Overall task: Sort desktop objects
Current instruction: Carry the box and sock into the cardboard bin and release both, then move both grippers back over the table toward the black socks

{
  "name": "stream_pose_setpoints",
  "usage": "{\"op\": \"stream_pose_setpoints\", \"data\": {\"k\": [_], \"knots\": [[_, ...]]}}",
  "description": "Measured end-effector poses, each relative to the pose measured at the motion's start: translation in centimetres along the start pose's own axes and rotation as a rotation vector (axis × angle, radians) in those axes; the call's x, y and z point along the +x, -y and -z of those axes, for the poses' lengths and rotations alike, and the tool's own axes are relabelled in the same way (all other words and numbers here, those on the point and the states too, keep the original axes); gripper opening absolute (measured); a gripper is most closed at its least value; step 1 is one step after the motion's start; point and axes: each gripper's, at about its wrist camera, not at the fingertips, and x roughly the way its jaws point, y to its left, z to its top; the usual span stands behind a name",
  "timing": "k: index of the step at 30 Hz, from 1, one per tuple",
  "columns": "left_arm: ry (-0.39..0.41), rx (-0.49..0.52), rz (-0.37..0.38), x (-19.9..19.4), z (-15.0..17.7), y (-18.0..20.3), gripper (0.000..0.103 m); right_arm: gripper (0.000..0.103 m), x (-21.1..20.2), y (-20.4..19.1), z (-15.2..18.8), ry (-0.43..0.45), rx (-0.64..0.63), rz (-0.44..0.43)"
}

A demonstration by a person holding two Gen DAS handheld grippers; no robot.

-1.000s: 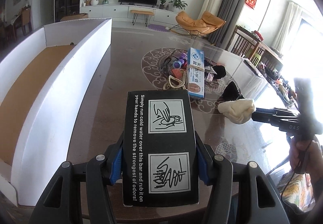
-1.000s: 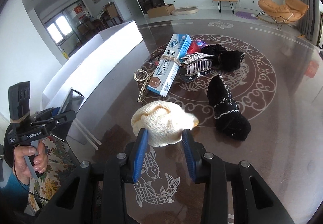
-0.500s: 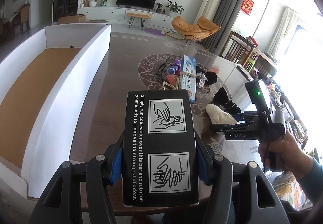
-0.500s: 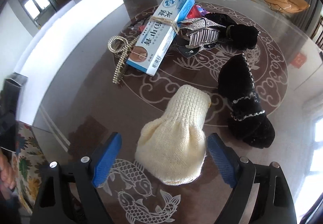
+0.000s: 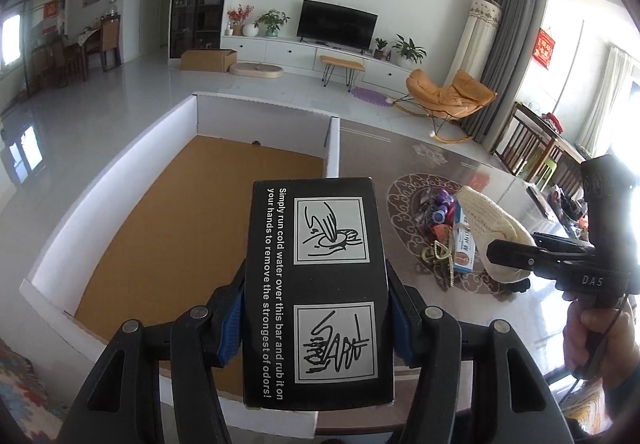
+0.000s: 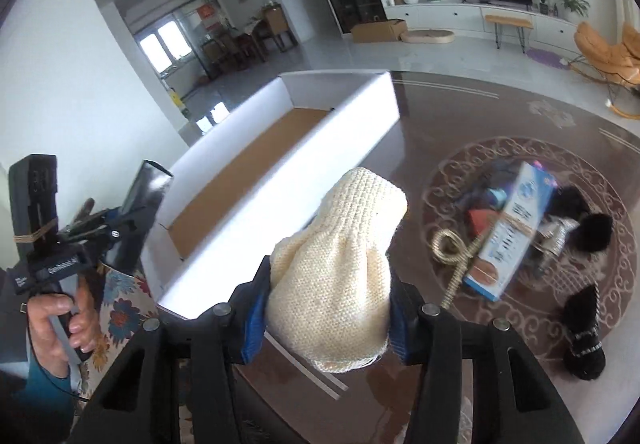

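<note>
1. Left gripper [image 5: 316, 308]: blue-padded fingers [image 5: 232, 318] clamped on the long sides of a black rectangular cardboard box with white printed instructions [image 5: 318, 292]. Box is stiff with flat faces, looks light; side grip near its lower half reads secure, low slip risk.
2. Box is held in the air over the near edge of the large white-walled cardboard tray with a brown floor [image 5: 112, 180].
3. Right gripper [image 6: 326, 318]: jaws have just been closing, now pinched on a cream knitted soft pouch [image 6: 340, 268], lifted off the desk. Soft, compressible, light; it bulges between the pads and droops below them, so it could slide out if the grip loosens. Best hold is mid-body where it is thickest.
4. Pouch hangs just beside the tray's white outer wall, not yet over it.
5. Edges: the tray wall stands up, so both items need to clear it before lowering. The sagging pouch could snag the rim.
6. Room: tray floor is bare and wide. The remaining clutter, a blue-and-white carton tied with string [image 6: 514, 228] and black fuzzy items [image 6: 582, 328], sits well apart on the dark patterned glass desk [image 6: 460, 116].
</note>
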Motion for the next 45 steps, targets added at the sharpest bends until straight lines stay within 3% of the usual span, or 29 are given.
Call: {"op": "stream_pose_setpoints", "data": {"k": [3, 7, 13, 15, 17, 18, 20, 24, 28, 32, 35, 40, 43, 45], "knots": [[-0.023, -0.075, -0.034, 1.0, -0.8, -3.8, 0.058, 0.050, 3.5, -5.0, -3.6, 0.002, -0.048, -0.098], [-0.091, -0.177, -0.087, 4.0, -0.4, -8.8, 0.058, 0.050, 9.3, -10.4, -6.0, -0.044, -0.120, -0.145], [-0.202, -0.216, -0.166, 7.9, 1.6, -12.8, 0.058, 0.050, 17.1, -13.3, -5.3, -0.165, -0.156, -0.125], [-0.227, -0.175, -0.192, 8.5, 1.9, -12.5, 0.059, 0.052, 18.9, -13.6, -4.8, -0.202, -0.177, -0.099], [-0.268, -0.151, -0.226, 9.2, 2.0, -12.1, 0.065, 0.060, 20.4, -13.9, -4.3, -0.247, -0.214, -0.060], [-0.279, -0.147, -0.247, 9.3, 2.0, -12.1, 0.067, 0.080, 21.1, -14.1, -4.0, -0.270, -0.240, -0.033], [-0.264, -0.168, -0.236, 9.0, 1.8, -12.4, 0.071, 0.087, 21.5, -14.6, -3.7, -0.271, -0.294, 0.011], [-0.190, -0.214, -0.225, 7.9, 1.7, -12.6, 0.082, 0.092, 19.9, -13.8, -4.2, -0.236, -0.256, -0.012], [-0.091, -0.206, -0.233, 6.1, 1.5, -10.9, 0.082, 0.099, 15.4, -13.8, -4.2, -0.104, -0.268, -0.002], [0.006, -0.149, -0.202, 3.8, 1.4, -6.9, 0.083, 0.103, 10.2, -11.4, -2.4, 0.036, -0.277, 0.065], [0.047, -0.086, -0.144, 2.6, 1.6, -2.7, 0.083, 0.103, 6.9, -7.6, 0.8, 0.085, -0.256, 0.154], [0.068, 0.027, 0.015, 1.3, 2.2, 5.6, 0.085, 0.103, 2.3, 1.1, 8.5, 0.035, -0.148, 0.349], [0.046, 0.089, 0.104, 1.4, 3.5, 10.7, 0.103, 0.103, -0.2, 6.8, 12.6, -0.041, -0.049, 0.461], [0.017, 0.115, 0.143, 2.8, 4.6, 13.7, 0.103, 0.103, -1.9, 10.0, 14.6, -0.071, 0.011, 0.523]]}}
